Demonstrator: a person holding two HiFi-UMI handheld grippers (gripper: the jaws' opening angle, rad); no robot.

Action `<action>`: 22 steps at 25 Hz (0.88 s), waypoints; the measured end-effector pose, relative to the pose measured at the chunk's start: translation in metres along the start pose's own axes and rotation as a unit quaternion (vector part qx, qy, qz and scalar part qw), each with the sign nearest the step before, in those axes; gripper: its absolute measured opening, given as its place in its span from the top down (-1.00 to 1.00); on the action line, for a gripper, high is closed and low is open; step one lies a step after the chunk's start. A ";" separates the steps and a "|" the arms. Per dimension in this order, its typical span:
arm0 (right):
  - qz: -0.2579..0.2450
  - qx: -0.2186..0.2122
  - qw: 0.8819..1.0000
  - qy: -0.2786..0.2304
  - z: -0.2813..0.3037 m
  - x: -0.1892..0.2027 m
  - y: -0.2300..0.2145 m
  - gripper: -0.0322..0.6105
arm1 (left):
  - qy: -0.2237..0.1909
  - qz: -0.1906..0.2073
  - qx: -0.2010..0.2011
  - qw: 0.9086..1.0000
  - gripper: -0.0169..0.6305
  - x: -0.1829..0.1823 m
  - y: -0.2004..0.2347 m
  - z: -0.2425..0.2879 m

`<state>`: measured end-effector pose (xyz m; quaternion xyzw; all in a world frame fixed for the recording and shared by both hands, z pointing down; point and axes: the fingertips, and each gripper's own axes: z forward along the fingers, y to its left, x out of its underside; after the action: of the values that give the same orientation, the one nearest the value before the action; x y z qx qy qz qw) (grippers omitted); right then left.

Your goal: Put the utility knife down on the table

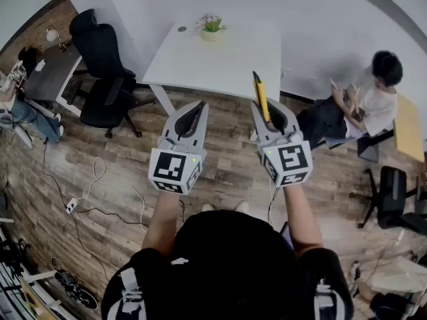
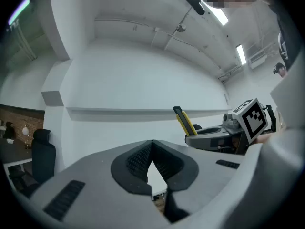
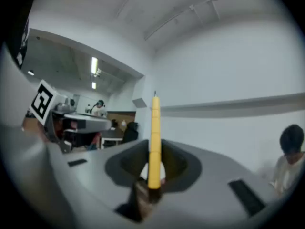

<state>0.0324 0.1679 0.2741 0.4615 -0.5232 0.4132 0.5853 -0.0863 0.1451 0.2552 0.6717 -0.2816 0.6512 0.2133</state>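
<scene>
Both tools are held level, side by side, above the wooden floor (image 1: 227, 165) and short of the near edge of the white desk (image 1: 227, 62). The right tool (image 1: 270, 115) is pinching the utility knife (image 1: 259, 93): in the right gripper view the yellow body of the knife stands between the two pads, clamped near its lower end, with the rest reaching out well past the jaw tips. In the head view the knife points forward toward the desk, its dark tip lying over the near edge as seen from above; whether it touches the desk cannot be told from that angle, and no part of the knife is seen resting on the top. The left tool (image 2: 152, 149) has its jaws pressed together at the tips, with nothing between them; only a narrow gap remains behind the meeting point. The left gripper view also shows the right tool off to its right, the knife rising slanted from it. On the desk, a small potted plant (image 1: 212, 27) stands near the far edge, well apart from the knife. A black office chair (image 1: 103, 79) stands left of the desk, and a seated person (image 1: 373, 99) is to its right. Loose cables (image 1: 93, 179) lie on the floor at left.
</scene>
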 end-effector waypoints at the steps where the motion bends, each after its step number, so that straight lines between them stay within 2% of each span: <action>1: 0.002 -0.001 1.000 -0.002 0.000 0.000 0.000 0.61 | 0.000 -0.001 -0.001 1.000 0.88 0.001 0.001 0.000; 13: 0.013 -0.006 1.000 0.005 -0.004 0.013 -0.011 0.61 | 0.002 -0.015 -0.013 1.000 0.88 0.010 -0.008 0.007; 22: 0.023 -0.019 1.000 0.003 -0.023 0.029 -0.051 0.61 | 0.008 -0.006 -0.021 1.000 0.88 0.017 -0.048 0.035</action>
<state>0.0906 0.1786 0.2965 0.4367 -0.5395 0.4178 0.5863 -0.0285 0.1569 0.2744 0.6633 -0.2896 0.6493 0.2338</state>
